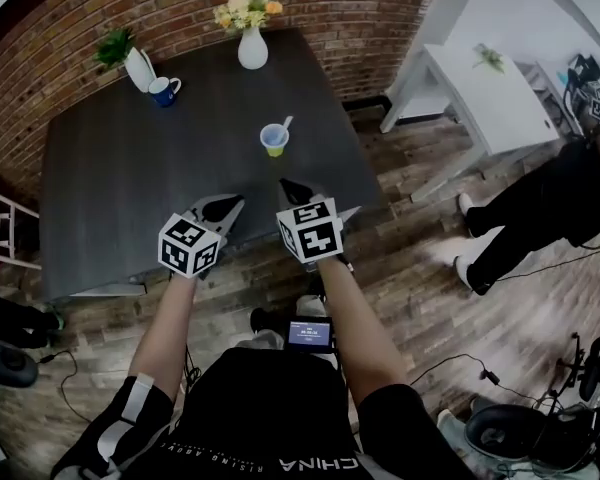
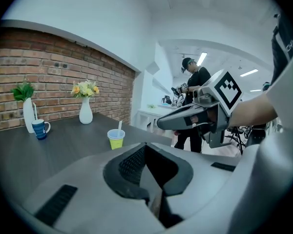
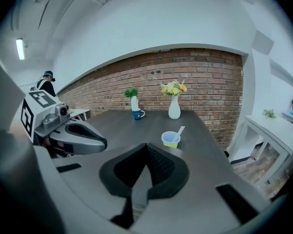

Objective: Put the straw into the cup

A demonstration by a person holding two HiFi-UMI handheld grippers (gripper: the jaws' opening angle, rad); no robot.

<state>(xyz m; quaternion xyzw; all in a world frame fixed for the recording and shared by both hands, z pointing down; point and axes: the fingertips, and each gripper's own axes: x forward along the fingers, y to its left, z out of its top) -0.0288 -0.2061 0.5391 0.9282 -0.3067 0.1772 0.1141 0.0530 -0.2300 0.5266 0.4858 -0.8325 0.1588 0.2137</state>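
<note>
From where I stand, the straw [image 1: 285, 124] looks to be in the cup [image 1: 273, 140] already. It leans over the rim, tilted up and away to the right. The cup sits alone on the dark tabletop [image 1: 130, 188], out ahead of both claws and well apart from them. A white vase of flowers [image 1: 252, 48], a blue mug [image 1: 163, 91] and a second vase with a green sprig [image 1: 138, 68] stand along the far edge by the brick wall.

The left claw [image 2: 145, 147] has its 2 jaws pressed together with nothing between them. The right claw [image 3: 146, 147] is the same, closed and empty. Both hang by the near edge of the tabletop.

I'd judge the straw to be very light, thin and easy to crush or bend. If it needs handling at all, a soft pinch on the bare stretch above the rim would suit it. The cup looks small and light too, so a sideways nudge could tip it.

The lower part of the straw is hidden inside the cup. I cannot tell whether the cup holds any liquid. Off to the right, by a white table [image 1: 480, 88], another person [image 1: 550, 208] is partly cut off by the frame.
</note>
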